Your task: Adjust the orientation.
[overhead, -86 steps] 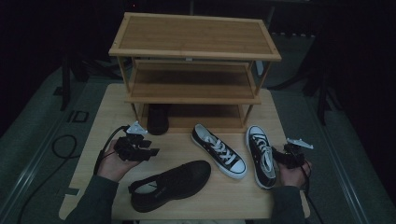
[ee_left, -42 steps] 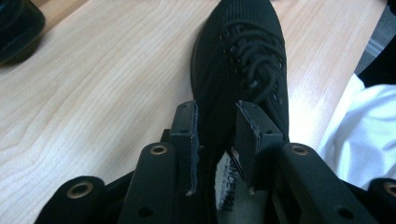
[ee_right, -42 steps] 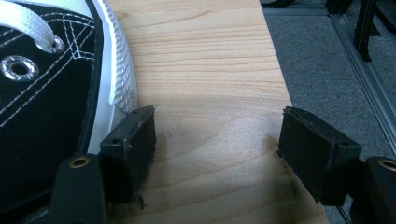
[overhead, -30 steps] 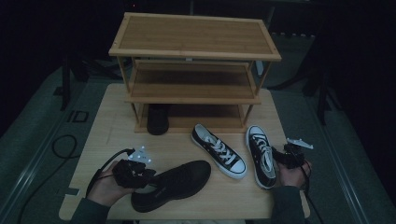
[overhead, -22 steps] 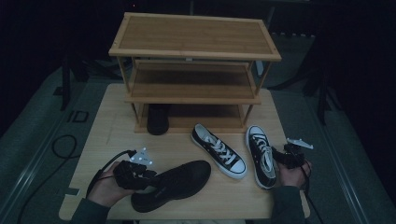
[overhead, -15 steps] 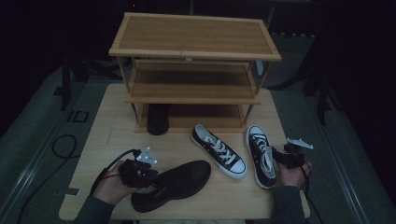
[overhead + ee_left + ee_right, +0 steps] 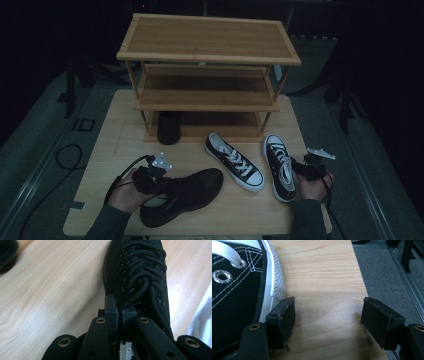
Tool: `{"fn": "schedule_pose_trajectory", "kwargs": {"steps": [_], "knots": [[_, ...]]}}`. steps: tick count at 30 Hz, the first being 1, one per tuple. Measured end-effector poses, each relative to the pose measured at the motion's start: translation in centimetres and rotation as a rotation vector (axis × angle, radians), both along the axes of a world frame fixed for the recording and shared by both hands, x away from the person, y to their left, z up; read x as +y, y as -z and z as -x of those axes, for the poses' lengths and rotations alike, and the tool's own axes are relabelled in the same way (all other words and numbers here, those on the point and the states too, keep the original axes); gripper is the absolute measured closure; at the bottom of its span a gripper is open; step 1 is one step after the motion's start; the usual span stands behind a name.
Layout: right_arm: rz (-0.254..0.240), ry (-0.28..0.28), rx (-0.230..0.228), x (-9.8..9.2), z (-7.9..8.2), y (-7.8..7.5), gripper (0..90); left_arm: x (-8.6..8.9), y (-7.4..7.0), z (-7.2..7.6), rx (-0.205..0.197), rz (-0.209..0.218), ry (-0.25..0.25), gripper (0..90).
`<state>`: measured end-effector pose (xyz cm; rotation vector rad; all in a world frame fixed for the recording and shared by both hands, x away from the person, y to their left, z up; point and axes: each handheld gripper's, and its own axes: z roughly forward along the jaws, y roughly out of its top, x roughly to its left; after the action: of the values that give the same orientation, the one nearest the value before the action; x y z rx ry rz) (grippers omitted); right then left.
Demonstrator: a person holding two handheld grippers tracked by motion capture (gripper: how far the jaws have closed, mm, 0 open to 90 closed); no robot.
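Wooden table: four shoes, one rack

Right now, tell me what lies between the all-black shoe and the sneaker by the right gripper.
In the high view, another black-and-white sneaker lies angled on the table between the all-black shoe and the sneaker beside the right gripper.

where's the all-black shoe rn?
High view: all-black shoe lies front-left on the table, left of the sneaker, its collar pinched in the left gripper.
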<state>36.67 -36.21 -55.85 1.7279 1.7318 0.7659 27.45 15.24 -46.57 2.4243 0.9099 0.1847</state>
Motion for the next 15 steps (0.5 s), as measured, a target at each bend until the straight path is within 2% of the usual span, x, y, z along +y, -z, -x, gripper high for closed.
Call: {"fn": "schedule_pose_trajectory", "kwargs": {"steps": [4,8,13,15], "knots": [[0.000,0.000,0.000,0.0,0.0,0.0,27.3,1.3,0.1,-0.5,-0.001,0.017,-0.061,87.1],[0.000,0.000,0.000,0.0,0.0,0.0,27.3,2.5,0.2,-0.9,-0.008,0.037,-0.144,87.2],[0.000,0.000,0.000,0.0,0.0,0.0,27.2,3.4,0.2,-1.2,-0.041,0.012,-0.223,87.2],[0.000,0.000,0.000,0.0,0.0,0.0,27.3,3.7,0.3,-1.4,-0.046,0.017,-0.258,87.2]]}}
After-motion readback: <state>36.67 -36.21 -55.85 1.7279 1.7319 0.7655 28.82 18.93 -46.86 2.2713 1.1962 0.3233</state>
